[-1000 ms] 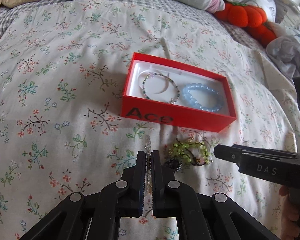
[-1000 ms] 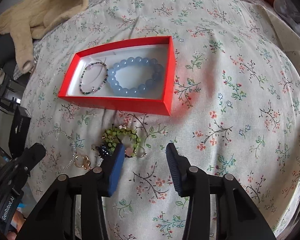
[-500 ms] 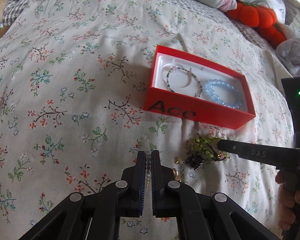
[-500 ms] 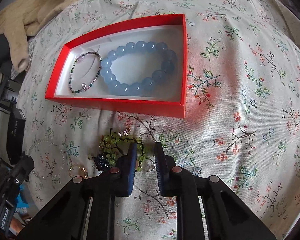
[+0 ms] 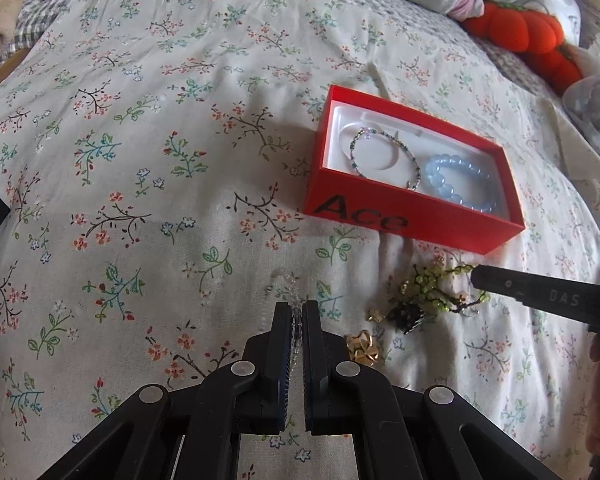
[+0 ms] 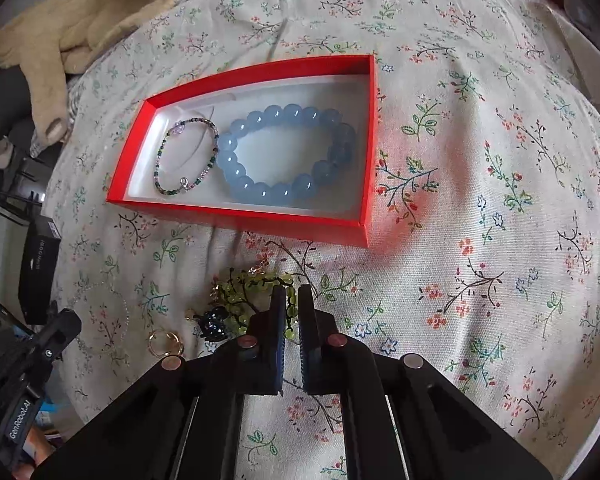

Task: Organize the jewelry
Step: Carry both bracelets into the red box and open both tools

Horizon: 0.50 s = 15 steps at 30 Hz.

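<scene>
A red box [image 5: 380,220] [image 6: 244,216] lies on the floral bedspread and holds a thin multicolour bead bracelet [image 5: 384,158] [image 6: 186,156] and a pale blue bead bracelet [image 5: 460,184] [image 6: 284,152]. In front of the box lie a green bead bracelet [image 5: 432,288] [image 6: 252,288], a dark charm [image 5: 408,316] [image 6: 214,322] and gold rings [image 5: 362,346] [image 6: 166,340]. My left gripper [image 5: 297,312] is shut on a clear bead bracelet [image 5: 288,284] [image 6: 100,312]. My right gripper [image 6: 289,300] is shut on the green bracelet's right edge; in the left wrist view it reaches in from the right [image 5: 476,274].
A beige blanket [image 6: 76,20] lies at the far left of the bed. An orange plush pumpkin [image 5: 528,36] and pillows sit at the far right. A black box [image 6: 40,264] stands off the bed's left edge.
My right gripper moved forward to the green bracelet and closed from wide open onto it. My left gripper stayed shut on the clear bracelet while its view swung left.
</scene>
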Each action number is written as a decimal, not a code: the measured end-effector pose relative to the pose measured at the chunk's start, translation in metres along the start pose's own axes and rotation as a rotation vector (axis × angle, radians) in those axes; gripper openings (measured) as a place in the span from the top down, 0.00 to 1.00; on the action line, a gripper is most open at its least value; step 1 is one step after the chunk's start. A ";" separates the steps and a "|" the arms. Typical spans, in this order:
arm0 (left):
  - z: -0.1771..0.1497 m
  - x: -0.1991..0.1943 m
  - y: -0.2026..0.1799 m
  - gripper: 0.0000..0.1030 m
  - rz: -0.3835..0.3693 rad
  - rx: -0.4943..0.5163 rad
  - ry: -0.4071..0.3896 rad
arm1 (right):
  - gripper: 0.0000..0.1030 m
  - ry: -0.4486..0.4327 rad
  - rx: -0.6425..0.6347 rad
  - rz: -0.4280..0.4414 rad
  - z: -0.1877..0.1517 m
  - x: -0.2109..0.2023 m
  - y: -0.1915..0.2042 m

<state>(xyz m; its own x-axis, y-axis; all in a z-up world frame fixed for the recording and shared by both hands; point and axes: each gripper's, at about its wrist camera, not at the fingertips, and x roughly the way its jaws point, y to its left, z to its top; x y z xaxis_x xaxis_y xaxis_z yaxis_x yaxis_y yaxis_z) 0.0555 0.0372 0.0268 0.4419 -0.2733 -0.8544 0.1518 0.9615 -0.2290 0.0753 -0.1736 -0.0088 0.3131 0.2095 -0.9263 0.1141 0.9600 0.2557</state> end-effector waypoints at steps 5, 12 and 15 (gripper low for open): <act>0.002 -0.005 -0.006 1.00 -0.004 0.007 -0.008 | 0.95 -0.034 -0.001 0.038 -0.001 -0.021 0.004; 0.009 -0.012 -0.019 1.00 -0.018 0.019 -0.029 | 0.95 -0.107 0.006 0.096 -0.004 -0.057 0.005; 0.014 -0.015 -0.026 1.00 -0.028 0.023 -0.039 | 0.95 -0.141 0.014 0.114 -0.003 -0.071 0.002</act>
<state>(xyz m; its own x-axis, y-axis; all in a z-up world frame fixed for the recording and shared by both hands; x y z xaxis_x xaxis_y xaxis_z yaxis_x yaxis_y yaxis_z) 0.0577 0.0156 0.0520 0.4711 -0.3009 -0.8292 0.1843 0.9528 -0.2411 0.0501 -0.1863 0.0568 0.4539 0.2879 -0.8432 0.0827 0.9287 0.3616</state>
